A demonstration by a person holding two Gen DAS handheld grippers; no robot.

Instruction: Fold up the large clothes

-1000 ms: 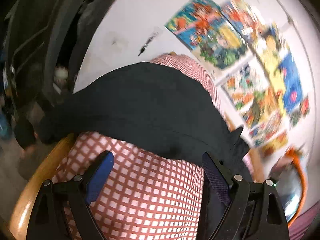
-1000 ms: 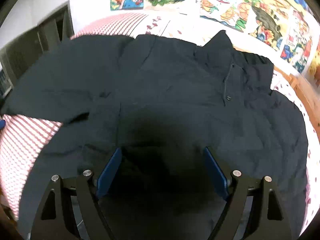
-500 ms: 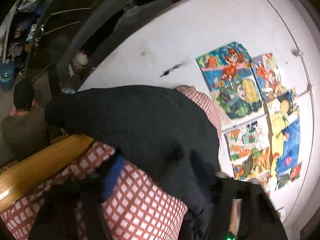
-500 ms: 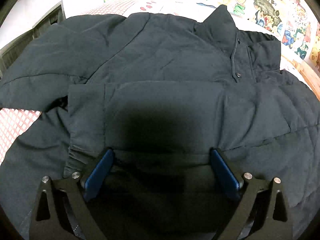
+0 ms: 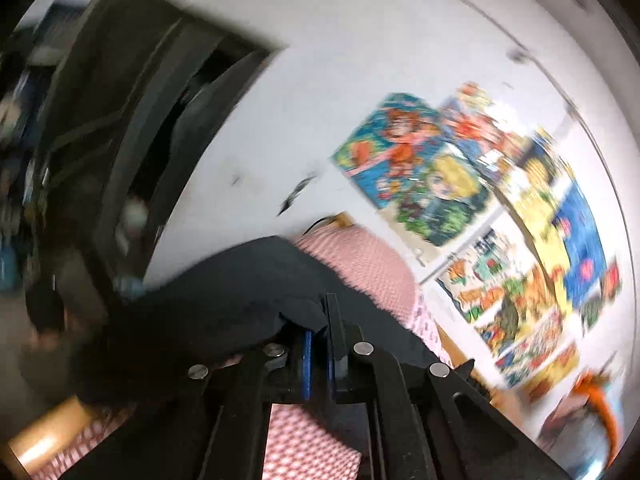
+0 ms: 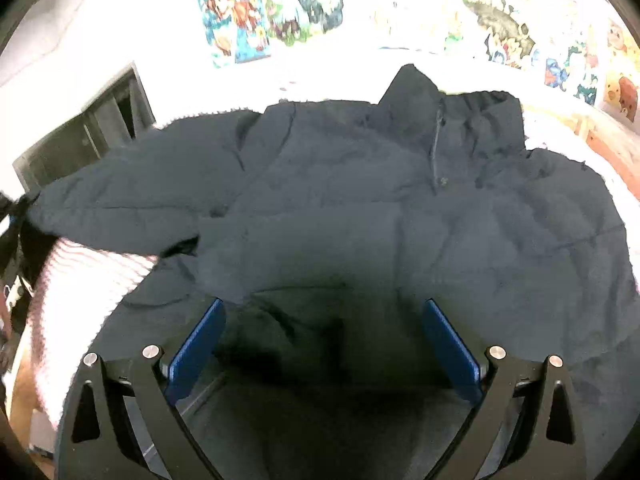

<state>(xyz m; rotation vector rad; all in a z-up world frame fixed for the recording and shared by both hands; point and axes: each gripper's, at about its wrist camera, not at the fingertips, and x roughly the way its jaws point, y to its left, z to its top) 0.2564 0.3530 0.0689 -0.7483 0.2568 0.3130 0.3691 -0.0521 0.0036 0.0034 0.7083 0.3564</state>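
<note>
Left wrist view: your left hand-held gripper is clamped on the jacket sleeve; the right hand-held gripper gapes empty. Next, fold that sleeve across.

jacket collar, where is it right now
In the right wrist view the collar stands up at the far edge of the dark jacket, upper centre-right, just below the cartoon posters on the wall.

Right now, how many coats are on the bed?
1. One dark coat lies spread across the checked bedcover, collar toward the poster wall. Its spread body could hide something underneath.
</note>
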